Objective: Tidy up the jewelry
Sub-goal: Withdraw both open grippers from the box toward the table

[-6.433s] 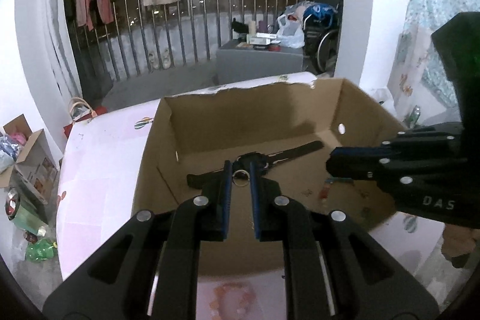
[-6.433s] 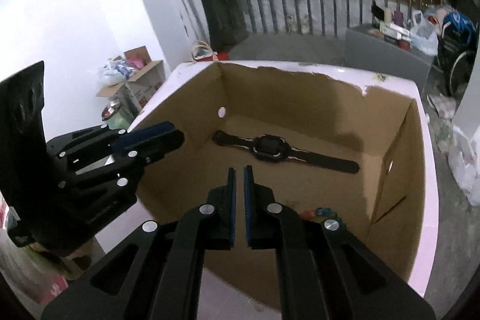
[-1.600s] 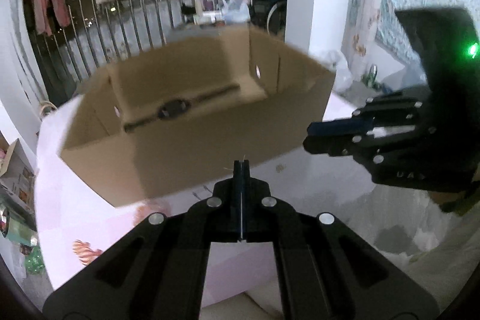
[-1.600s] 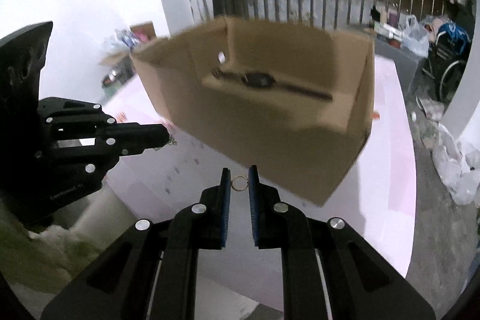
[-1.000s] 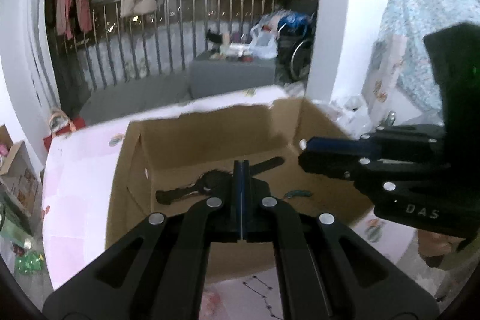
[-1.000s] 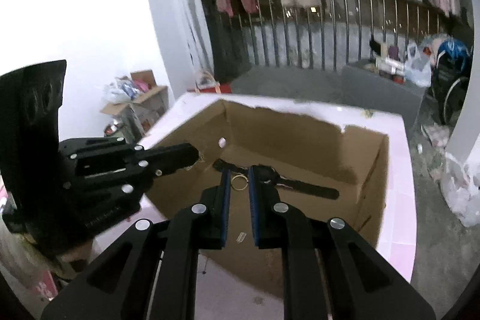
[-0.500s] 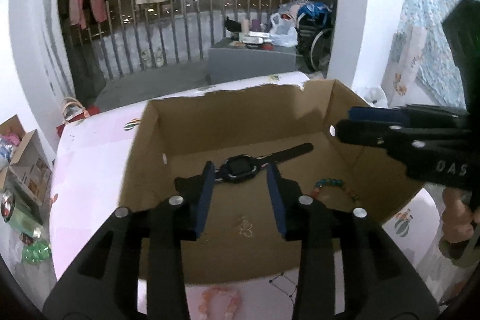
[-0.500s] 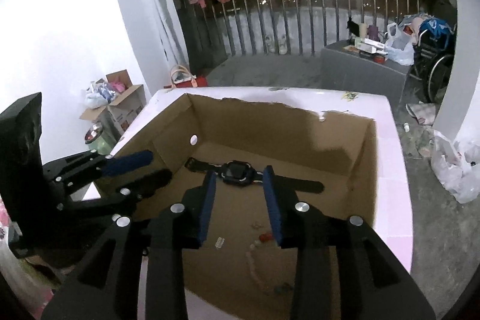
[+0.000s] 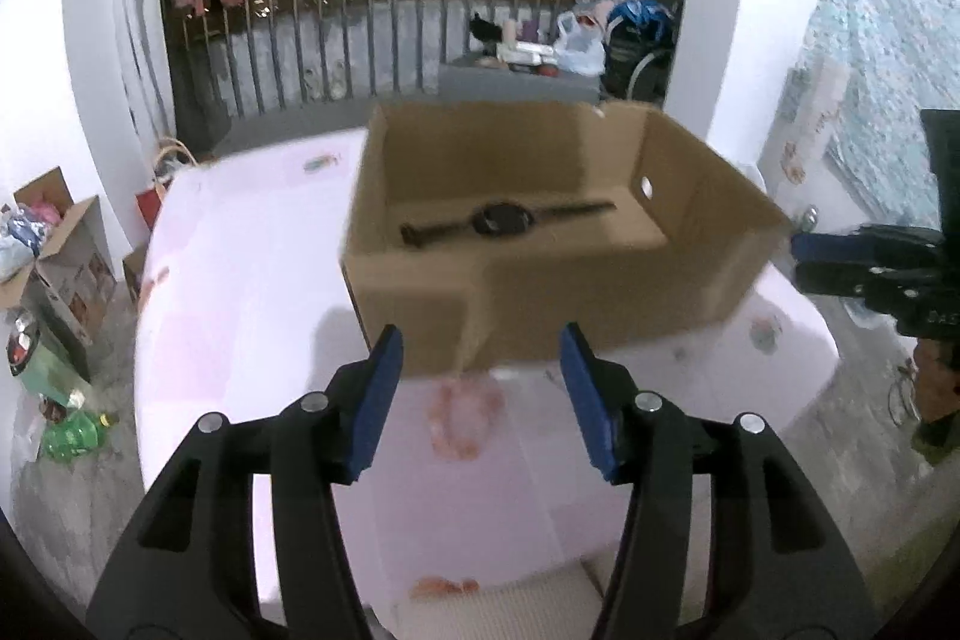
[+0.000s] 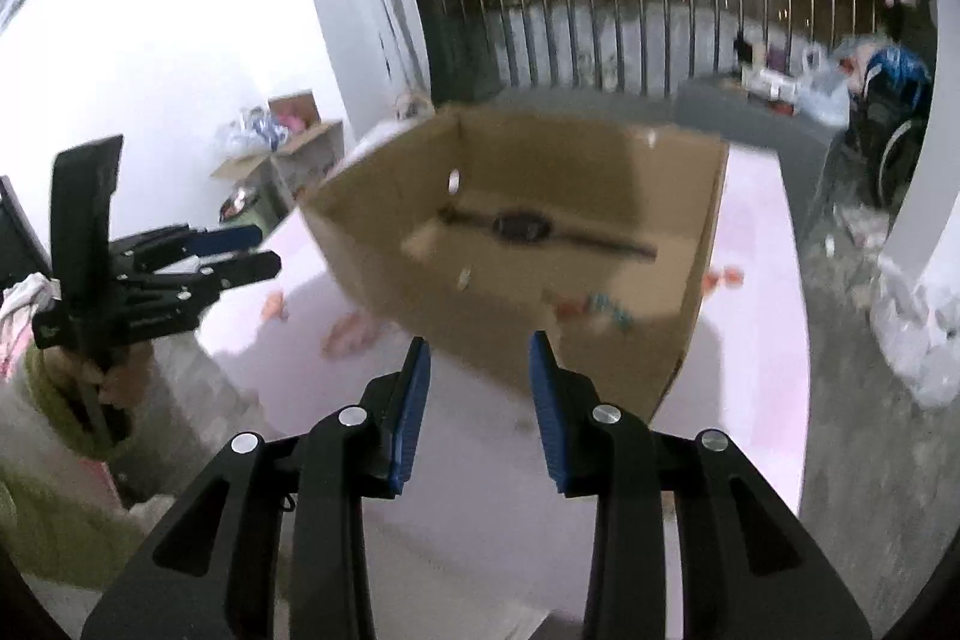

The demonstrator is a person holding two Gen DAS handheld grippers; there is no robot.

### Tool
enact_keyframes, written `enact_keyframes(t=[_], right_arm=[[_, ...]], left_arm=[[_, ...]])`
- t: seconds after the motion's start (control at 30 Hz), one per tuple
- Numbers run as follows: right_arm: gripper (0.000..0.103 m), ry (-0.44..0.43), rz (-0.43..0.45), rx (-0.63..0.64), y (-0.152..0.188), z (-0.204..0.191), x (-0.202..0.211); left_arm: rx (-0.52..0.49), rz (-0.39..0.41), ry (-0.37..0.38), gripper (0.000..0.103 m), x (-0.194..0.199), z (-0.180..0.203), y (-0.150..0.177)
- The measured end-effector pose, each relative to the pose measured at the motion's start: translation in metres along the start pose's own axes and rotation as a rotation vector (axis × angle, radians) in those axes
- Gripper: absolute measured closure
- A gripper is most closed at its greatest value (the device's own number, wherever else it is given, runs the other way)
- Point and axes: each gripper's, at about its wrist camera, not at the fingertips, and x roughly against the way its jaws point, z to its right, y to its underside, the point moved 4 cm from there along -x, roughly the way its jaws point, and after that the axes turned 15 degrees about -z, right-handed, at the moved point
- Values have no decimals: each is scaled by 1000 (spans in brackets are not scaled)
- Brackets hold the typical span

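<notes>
An open cardboard box [image 9: 540, 304] stands on the pink table; it also shows in the right wrist view [image 10: 684, 340]. A black watch [image 9: 503, 218] lies flat inside it, seen too in the right wrist view [image 10: 522, 226]. A bead bracelet [image 10: 600, 307] lies in the box near its right wall. A pink bead bracelet [image 9: 459, 415] lies on the table in front of the box. My left gripper [image 9: 480, 400] is open and empty above that bracelet. My right gripper [image 10: 480, 400] is open and empty, in front of the box.
The pink table [image 9: 240, 292] ends near me at a white edge. Small orange pieces [image 9: 444, 586] lie near the front edge. Cardboard boxes and bottles [image 9: 54, 280] stand on the floor at left. A railing with hanging clothes [image 9: 420, 10] is behind.
Both grippers have pulled back from over the box toward the table's front edge and opened wider. The ring held earlier by the right gripper is gone from its jaws.
</notes>
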Motion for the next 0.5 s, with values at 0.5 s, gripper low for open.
enact_keyframes(t=[0.5], right_arm=[[70,23,-121,-104,16,19,-76]], left_arm=[[-66,-170,-124,57,-100,9,10]])
